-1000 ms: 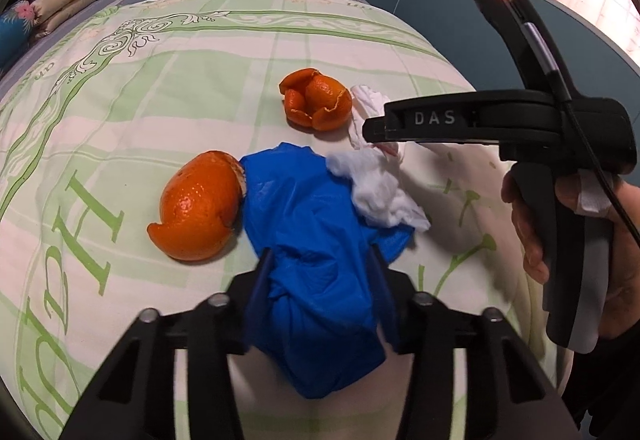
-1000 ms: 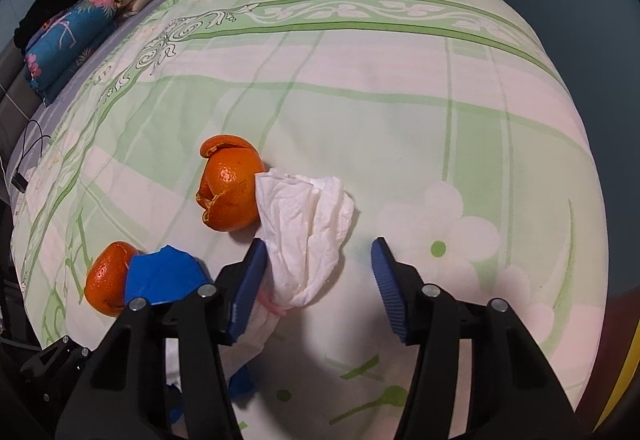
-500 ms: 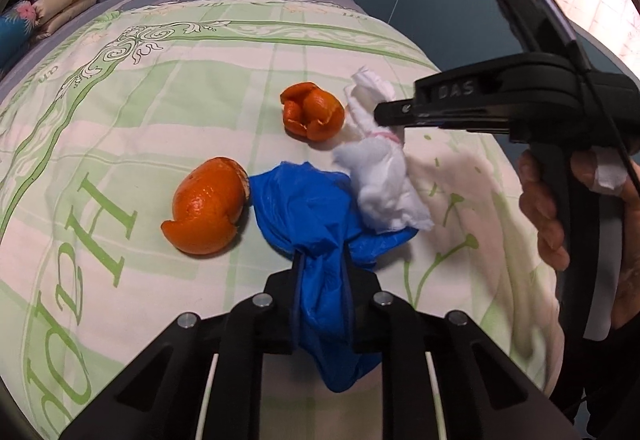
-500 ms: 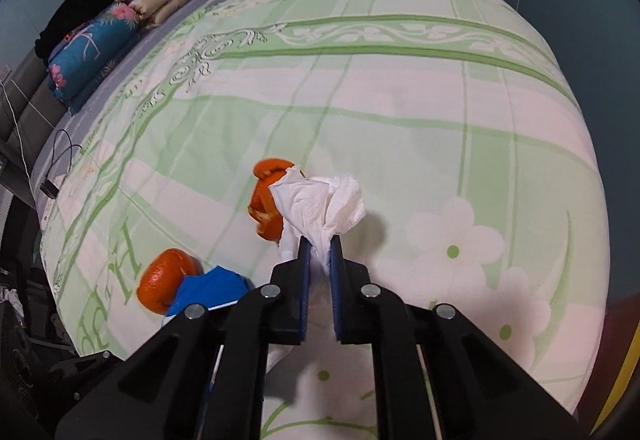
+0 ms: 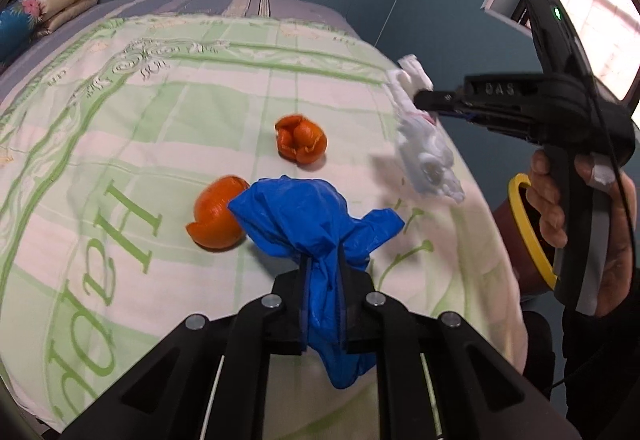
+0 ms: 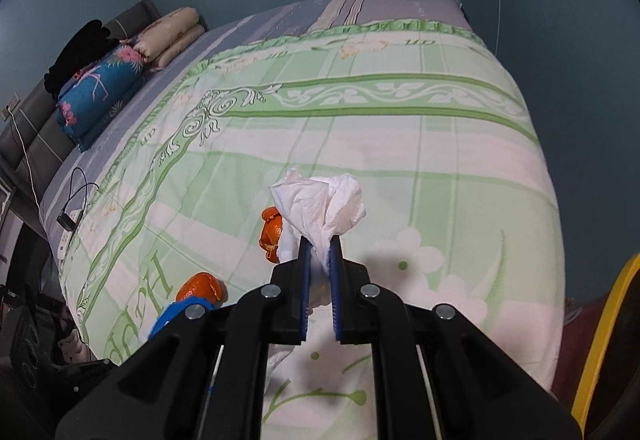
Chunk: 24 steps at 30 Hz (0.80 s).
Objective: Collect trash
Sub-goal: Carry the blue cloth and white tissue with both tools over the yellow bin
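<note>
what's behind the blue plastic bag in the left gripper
An orange peel lies on the bedspread behind the blue plastic bag, its right edge covered. A second peel lies farther back, fully visible.

Blue bag [image 5: 316, 216], white tissue [image 6: 324, 204], orange peels [image 5: 301, 138], green-patterned bedspread [image 6: 400, 128]

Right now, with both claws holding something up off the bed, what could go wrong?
The white tissue is pinched only at its bunched middle by the right gripper, with loose ends hanging, so a piece might tear or slip free. The blue plastic bag held in the left gripper dangles near the closer orange peel and could drag or nudge it. Two peels, including the farther orange peel, lie on the bedspread and could be forgotten.
</note>
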Each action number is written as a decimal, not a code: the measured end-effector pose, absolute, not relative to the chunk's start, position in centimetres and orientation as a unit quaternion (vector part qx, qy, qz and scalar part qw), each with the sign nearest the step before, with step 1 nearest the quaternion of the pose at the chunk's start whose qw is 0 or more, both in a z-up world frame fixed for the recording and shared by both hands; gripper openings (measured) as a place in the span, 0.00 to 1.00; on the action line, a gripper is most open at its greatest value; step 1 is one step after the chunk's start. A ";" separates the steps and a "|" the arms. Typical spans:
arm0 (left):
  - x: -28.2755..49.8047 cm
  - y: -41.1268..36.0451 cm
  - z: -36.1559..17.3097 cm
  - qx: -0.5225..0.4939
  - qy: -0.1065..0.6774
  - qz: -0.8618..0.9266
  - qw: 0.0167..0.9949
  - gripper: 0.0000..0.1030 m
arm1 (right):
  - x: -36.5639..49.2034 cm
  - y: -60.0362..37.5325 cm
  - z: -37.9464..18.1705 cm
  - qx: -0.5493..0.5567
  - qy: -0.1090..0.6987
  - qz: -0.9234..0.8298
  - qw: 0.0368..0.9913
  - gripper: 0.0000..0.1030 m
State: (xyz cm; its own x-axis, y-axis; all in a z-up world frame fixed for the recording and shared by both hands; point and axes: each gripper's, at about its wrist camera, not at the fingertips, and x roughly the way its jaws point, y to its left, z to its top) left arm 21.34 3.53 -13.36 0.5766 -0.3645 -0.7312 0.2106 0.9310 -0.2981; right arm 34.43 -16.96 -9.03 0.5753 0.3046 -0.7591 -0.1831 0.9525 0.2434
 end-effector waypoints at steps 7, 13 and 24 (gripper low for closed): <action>19.8 4.8 -8.6 -0.093 0.382 -0.153 0.907 0.09 | 31.2 -19.2 -5.1 0.072 0.402 0.140 0.902 0.08; 19.0 3.3 -3.7 -0.075 0.337 -0.144 0.928 0.09 | 27.7 -22.1 -1.4 0.078 0.359 0.140 0.920 0.08; 18.3 -5.4 2.1 -0.027 0.281 -0.196 0.939 0.09 | 21.3 -31.5 2.3 0.112 0.293 0.094 0.945 0.08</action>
